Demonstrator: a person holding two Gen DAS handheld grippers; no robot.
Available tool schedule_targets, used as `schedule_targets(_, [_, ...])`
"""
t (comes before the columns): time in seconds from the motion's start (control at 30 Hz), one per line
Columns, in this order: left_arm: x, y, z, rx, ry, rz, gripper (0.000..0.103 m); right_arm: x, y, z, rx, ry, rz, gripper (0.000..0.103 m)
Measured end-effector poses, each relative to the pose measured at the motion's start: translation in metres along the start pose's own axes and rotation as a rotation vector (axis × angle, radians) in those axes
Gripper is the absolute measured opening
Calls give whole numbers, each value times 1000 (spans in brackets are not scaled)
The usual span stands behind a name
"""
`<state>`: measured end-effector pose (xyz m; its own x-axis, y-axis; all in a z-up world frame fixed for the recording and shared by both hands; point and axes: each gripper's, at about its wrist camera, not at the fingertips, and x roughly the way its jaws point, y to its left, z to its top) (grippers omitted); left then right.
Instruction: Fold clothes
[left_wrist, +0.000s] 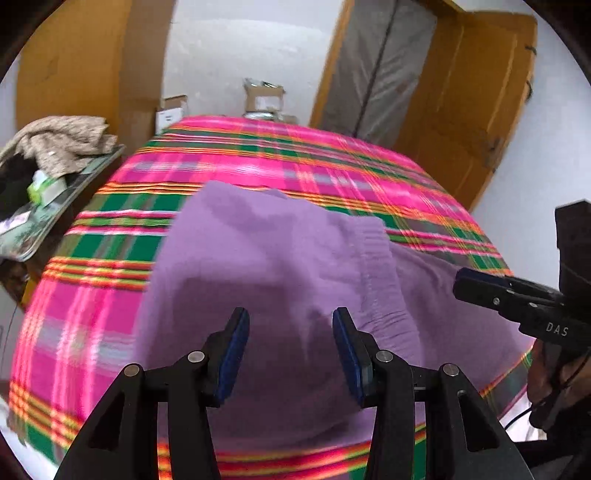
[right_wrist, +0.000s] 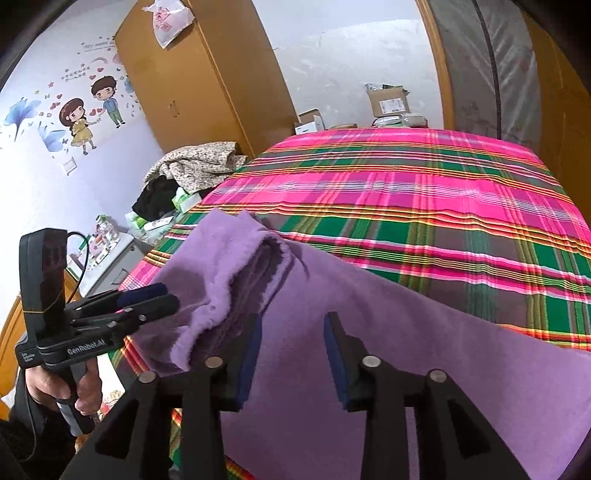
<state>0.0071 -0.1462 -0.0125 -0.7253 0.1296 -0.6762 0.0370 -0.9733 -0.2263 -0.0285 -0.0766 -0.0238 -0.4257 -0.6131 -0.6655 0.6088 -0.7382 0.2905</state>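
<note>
- Lying on the pink-and-green plaid bed (right_wrist: 424, 192), the soft purple fleece garment (left_wrist: 280, 258) is seen partly folded.
- Left gripper (left_wrist: 290, 325): jaws apart, nothing clamped.
- Right gripper (right_wrist: 292, 332): jaws apart over cloth.
- A cartoon wall sticker (right_wrist: 92, 110) is shown only by the right view.

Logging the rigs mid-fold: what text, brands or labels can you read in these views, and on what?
"DAS" – on the right tongs, body seen in the left wrist view; possibly part of a longer word.
"GenRobot.AI" – on the left tongs, along the body.
Labels on the cardboard boxes behind the bed: too small to read.
Writing on the wall sticker: too blurred to read.
</note>
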Motion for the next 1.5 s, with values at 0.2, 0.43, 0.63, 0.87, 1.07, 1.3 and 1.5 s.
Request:
schedule_targets(0.2, [-19, 14, -1, -53, -52, 12, 49, 9, 14, 3, -13, 16, 33, 40])
schedule_targets(0.43, [-22, 40, -16, -91, -41, 115, 49, 28, 20, 3, 30, 74, 107, 40])
schedule_targets(0.63, [-22, 60, -34, -140, -3, 136, 49, 46, 19, 7, 107, 105, 165, 41])
schedule_targets(0.87, [-18, 65, -39, -162, 18, 102, 49, 73, 16, 4, 181, 188, 221, 41])
schedule_targets(1.07, [-20, 68, -39, -163, 17, 89, 14, 67, 27, 4, 117, 182, 200, 15])
schedule_targets(1.3, [-20, 67, -40, -133, 25, 101, 13, 61, 34, -1, 85, 178, 163, 14])
schedule_targets(1.5, [-30, 63, -32, -119, 2, 137, 13, 48, 34, 3, 49, 129, 73, 26])
